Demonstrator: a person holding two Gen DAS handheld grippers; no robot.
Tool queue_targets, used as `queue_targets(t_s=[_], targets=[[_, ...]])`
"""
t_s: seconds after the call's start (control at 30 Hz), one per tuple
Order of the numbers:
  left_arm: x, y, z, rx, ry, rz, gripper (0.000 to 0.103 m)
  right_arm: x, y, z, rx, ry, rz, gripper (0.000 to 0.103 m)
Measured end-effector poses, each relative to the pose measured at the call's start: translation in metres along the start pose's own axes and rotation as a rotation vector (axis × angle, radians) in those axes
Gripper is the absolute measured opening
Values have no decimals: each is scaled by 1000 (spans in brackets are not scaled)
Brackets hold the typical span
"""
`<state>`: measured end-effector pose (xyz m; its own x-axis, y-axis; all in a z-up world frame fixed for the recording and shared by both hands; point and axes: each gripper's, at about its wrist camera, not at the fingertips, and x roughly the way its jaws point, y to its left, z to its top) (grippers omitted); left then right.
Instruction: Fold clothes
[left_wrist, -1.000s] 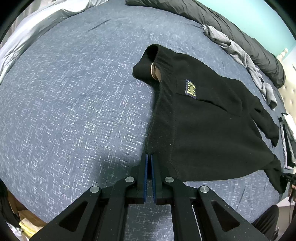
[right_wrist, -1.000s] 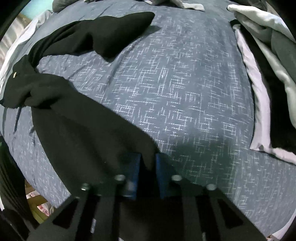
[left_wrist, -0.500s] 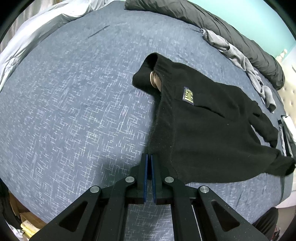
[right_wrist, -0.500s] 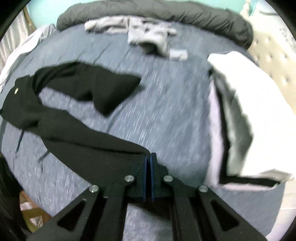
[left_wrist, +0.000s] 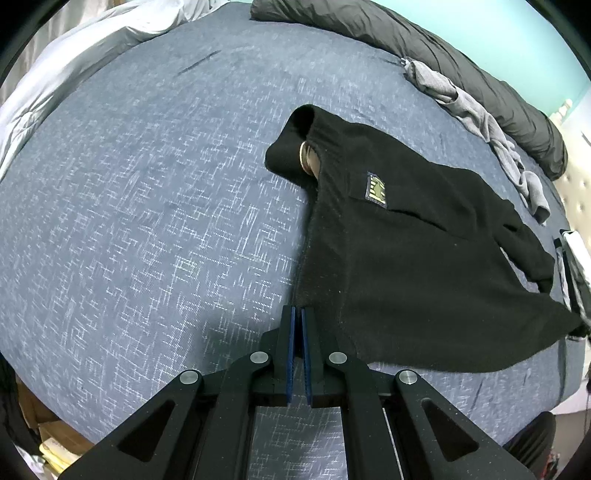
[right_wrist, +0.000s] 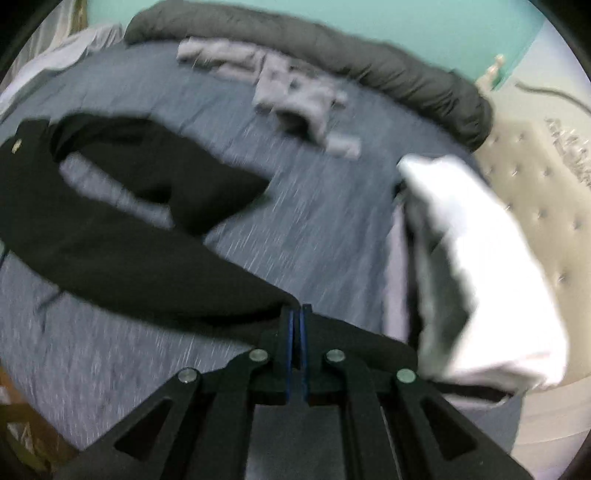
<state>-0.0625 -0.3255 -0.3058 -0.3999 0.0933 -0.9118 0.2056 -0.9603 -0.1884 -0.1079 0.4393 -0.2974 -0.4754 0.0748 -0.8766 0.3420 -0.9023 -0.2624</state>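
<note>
A pair of black fleece trousers (left_wrist: 406, 251) with a small yellow label (left_wrist: 376, 187) lies on the blue bed (left_wrist: 147, 206). My left gripper (left_wrist: 298, 314) is shut on the near corner of its waistband. My right gripper (right_wrist: 296, 310) is shut on the end of one black leg (right_wrist: 140, 273) and holds it stretched above the bed. The other leg (right_wrist: 177, 177) lies folded further back. The right wrist view is blurred by motion.
A dark grey duvet roll (left_wrist: 443, 48) runs along the far edge of the bed, with a grey garment (left_wrist: 480, 122) beside it. A pile of white and grey clothes (right_wrist: 472, 258) lies at the right. A pale sheet (left_wrist: 74, 66) sits at the left.
My right gripper has lifted and pulled the trouser leg out to the right, stretching it. My left gripper has kept its hold and barely moved.
</note>
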Motion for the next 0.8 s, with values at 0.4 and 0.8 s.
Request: queue_targets(t_s=[0.4,0.8], targets=[[-1,0,1,-1,-5,3,4,34,13,-66,5,111,69,3],[-38,29,14,-48,-70,-26,1,19,6,-55,18,82,90,3]])
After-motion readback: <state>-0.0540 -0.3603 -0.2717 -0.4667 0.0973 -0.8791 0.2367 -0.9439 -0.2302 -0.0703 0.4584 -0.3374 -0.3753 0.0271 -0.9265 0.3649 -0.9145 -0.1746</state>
